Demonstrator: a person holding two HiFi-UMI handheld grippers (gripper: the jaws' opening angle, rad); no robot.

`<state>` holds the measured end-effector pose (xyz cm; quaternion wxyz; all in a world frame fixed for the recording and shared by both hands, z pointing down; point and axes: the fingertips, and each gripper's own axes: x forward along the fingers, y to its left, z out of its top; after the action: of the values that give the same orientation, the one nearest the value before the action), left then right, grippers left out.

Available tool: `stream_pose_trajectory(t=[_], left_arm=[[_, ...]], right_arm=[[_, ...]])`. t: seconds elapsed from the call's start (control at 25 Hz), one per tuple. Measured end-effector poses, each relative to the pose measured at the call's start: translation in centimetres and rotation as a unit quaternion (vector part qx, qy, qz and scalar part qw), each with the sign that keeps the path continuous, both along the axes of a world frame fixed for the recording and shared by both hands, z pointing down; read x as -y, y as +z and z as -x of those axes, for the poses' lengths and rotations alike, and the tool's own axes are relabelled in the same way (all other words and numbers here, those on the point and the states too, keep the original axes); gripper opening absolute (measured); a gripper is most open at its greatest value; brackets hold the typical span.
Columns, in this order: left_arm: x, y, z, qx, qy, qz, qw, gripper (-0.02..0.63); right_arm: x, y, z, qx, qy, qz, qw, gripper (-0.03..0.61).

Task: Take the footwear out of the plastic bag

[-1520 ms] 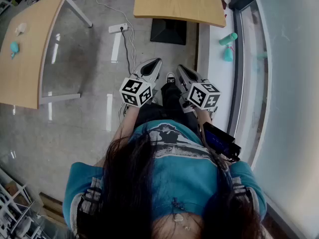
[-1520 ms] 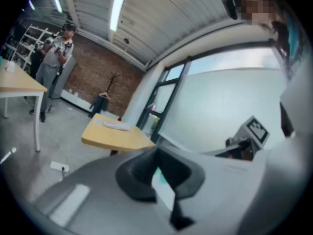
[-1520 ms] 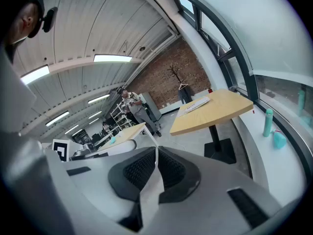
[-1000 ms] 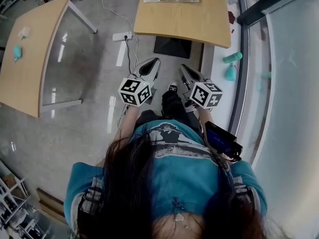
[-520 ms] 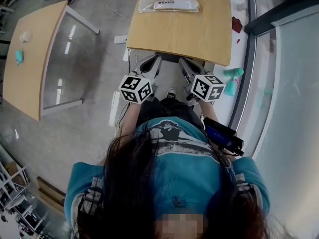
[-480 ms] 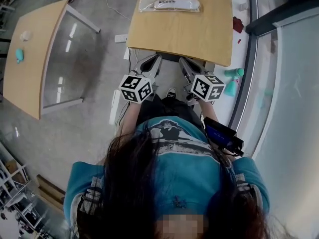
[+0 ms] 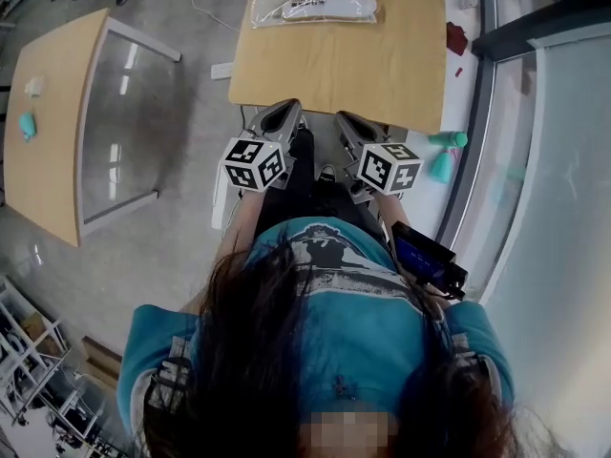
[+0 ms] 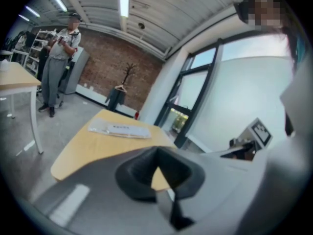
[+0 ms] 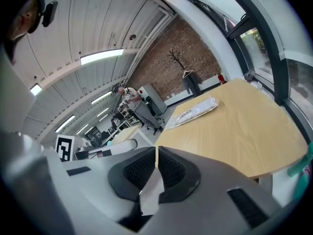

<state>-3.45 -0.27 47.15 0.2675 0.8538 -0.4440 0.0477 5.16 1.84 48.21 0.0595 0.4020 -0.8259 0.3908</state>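
We hold both grippers just past the near edge of the wooden table (image 7: 344, 70), the left gripper (image 7: 284, 113) and the right gripper (image 7: 344, 122) side by side and a little apart. Both are clenched with nothing between the pads; the left gripper view and the right gripper view each show the dark pads meeting on empty air.

The plastic bag (image 7: 313, 6) lies flat along the far edge of that table, well apart from both grippers. Something long and pale shows through it under a printed label, but we cannot make out the footwear's shape. Only bare tabletop lies between our grippers and the bag.

To the left stands a second table (image 7: 48, 151) with a glass panel, carrying a small teal object (image 7: 27, 123) and a small white one (image 7: 34, 86). A power strip (image 7: 221, 70) lies on the floor between the tables. On the window ledge to the right sit a teal bottle (image 7: 442, 166) and a red scrap (image 7: 455, 38). A person (image 8: 57, 62) stands far back in the room, near a coat stand (image 8: 128, 75).

We count one bag, two tables, two grippers and one bystander.
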Motion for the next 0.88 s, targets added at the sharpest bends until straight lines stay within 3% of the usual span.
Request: stream_pose_trajectory(t=[0.52, 0.76, 0.88], left_arm=[[15.6, 0.6, 3.2, -0.020, 0.036, -0.012, 0.9991, 0.000], [18.6, 2.9, 3.8, -0.070, 0.045, 0.034, 0.9960, 0.000], [20.0, 3.9, 3.5, -0.072, 0.055, 0.041, 0.9950, 0.000]], right_arm=[[15.7, 2.0, 0.0, -0.058, 0.044, 0.012, 0.997, 0.026], [22.4, 4.9, -3.8, -0.104, 0.083, 0.041, 0.990, 0.026], [25.3, 6.8, -5.4, -0.089, 0.095, 0.071, 0.989, 0.033]])
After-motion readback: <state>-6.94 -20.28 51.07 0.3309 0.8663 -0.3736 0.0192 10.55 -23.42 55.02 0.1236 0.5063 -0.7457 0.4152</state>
